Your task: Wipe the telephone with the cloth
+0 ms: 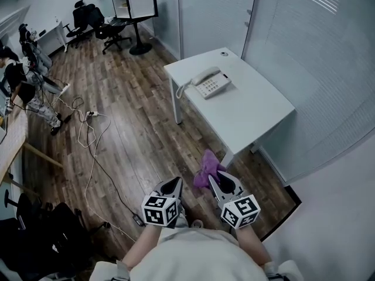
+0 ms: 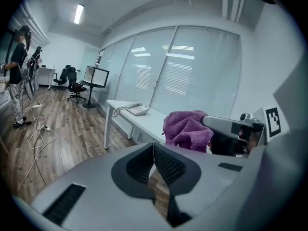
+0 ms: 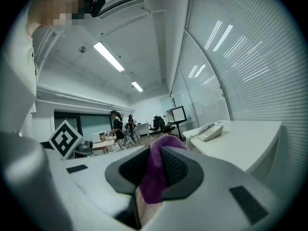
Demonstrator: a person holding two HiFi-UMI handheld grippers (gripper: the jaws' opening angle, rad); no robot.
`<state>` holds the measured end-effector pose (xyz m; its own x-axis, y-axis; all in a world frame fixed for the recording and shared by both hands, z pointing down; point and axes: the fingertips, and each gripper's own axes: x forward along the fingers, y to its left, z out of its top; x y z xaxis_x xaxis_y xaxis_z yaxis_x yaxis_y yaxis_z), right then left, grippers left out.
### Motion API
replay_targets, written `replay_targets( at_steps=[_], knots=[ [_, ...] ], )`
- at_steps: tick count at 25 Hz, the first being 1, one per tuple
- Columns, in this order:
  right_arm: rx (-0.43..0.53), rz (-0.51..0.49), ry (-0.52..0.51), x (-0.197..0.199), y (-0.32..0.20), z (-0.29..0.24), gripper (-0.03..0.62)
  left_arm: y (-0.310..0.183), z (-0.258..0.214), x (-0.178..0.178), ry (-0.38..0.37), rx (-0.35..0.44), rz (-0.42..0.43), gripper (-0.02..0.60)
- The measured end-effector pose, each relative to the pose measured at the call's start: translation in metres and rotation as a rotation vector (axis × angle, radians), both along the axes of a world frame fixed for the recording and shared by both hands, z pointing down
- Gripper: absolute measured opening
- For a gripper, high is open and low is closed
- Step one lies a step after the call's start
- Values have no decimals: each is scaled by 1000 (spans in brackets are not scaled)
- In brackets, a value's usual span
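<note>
Head view shows the right hand-held gripper [image 1: 215, 180] pinching a crumpled purple cloth [image 1: 206, 167]; the left hand-held gripper [image 1: 174, 185] is pressed together, empty. The white corded telephone [image 1: 211, 84] sits well ahead on the white counter [image 1: 261, 113], handset [image 1: 203, 75] apparently cradled; step closer, then wipe lightly without dislodging it.

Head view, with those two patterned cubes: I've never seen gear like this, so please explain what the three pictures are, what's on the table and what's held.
No robot here: a person holds a two-jaw gripper in each hand, each carrying a marker cube. One camera sits on the person's head and looks down. The other two ride on the grippers and look along their jaws. The left gripper is shut and empty. The right gripper is shut on a purple cloth. Ahead stands a white table with a telephone on it.
</note>
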<state>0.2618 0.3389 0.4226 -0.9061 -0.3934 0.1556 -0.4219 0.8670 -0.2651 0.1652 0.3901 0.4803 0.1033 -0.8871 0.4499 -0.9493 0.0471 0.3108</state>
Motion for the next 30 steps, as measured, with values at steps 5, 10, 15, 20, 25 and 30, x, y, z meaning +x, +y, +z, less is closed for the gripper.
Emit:
replay_targets(
  at_steps=[5, 10, 15, 20, 25, 30],
  knots=[
    [1, 35, 1, -19, -28, -1, 81, -30, -5, -20, -3, 16, 27, 21],
    [-2, 59, 3, -44, -56, 1, 81, -58, 0, -47, -1, 3, 50, 21],
    [-30, 87, 14, -75, -94, 9, 81, -92, 5, -77, 7, -12, 68, 21],
    [-6, 94, 19, -113, -128, 1, 81, -124, -2, -115, 0, 1, 79, 21],
    [9, 118, 17, -145, -152, -8, 81, -150, -8, -147, 3, 13, 97, 21],
    [9, 137, 32, -175, -170, -11, 81, -175, -12, -180, 12, 19, 121, 21]
  ],
)
